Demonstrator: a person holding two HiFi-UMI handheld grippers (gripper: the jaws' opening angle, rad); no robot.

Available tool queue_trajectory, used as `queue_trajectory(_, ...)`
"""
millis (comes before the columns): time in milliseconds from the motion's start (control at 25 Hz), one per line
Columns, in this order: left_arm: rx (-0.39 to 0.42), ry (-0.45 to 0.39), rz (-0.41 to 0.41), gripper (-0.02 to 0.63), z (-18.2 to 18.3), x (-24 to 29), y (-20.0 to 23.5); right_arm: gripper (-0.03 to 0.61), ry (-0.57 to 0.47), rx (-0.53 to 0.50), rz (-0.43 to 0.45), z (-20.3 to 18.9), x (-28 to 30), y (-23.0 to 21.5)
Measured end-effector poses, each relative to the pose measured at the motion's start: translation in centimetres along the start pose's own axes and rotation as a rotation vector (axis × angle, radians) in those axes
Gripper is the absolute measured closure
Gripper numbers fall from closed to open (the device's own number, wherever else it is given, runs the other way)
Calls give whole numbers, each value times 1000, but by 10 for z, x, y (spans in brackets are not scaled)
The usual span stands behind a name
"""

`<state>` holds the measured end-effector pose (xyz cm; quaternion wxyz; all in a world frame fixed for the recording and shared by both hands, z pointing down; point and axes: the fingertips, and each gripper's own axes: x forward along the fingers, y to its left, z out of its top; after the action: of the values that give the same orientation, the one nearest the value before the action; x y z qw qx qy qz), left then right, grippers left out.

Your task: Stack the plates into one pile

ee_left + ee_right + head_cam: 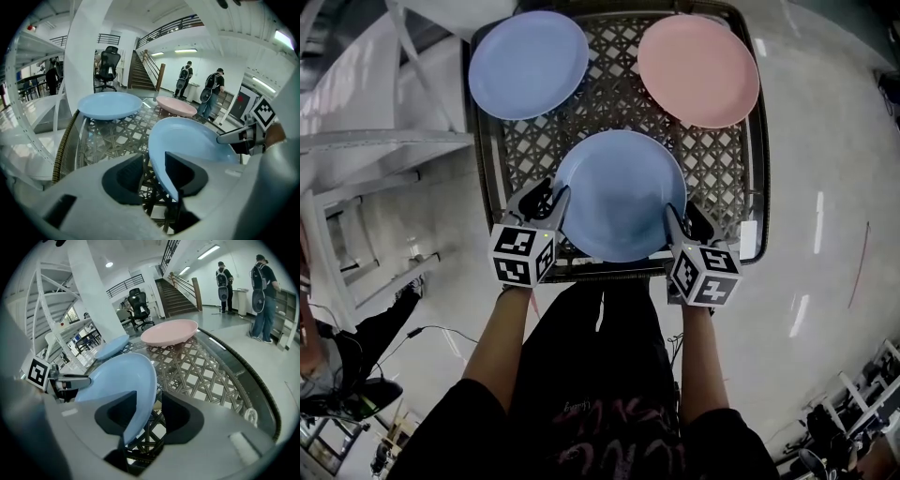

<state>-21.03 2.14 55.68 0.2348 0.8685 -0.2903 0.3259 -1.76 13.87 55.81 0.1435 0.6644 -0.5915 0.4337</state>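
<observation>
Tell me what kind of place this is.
Probably an open hall of an office-type building: a wide staircase, a black office chair, and people with backpacks standing beyond the woven table.

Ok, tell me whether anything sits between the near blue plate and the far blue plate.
Nothing visible does. Only lattice tabletop lies between the near blue plate and the far blue plate; the pink plate sits to the right.

Near blue plate, far-left blue plate, far-right pink plate, all apart
</observation>
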Motion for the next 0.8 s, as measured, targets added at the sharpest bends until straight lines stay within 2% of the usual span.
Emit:
queue_trajectory(240,-2,6,41,570,-2,3,1,468,43,-40,-5,-8,4,1)
queue_trajectory(320,0,4,46,571,-1,2,2,512,48,-38,-14,-8,4,-1)
queue_trajectory(800,-32,-74,47,578,14,-14,-7,525,-12,-33,-24,5,-11,-2)
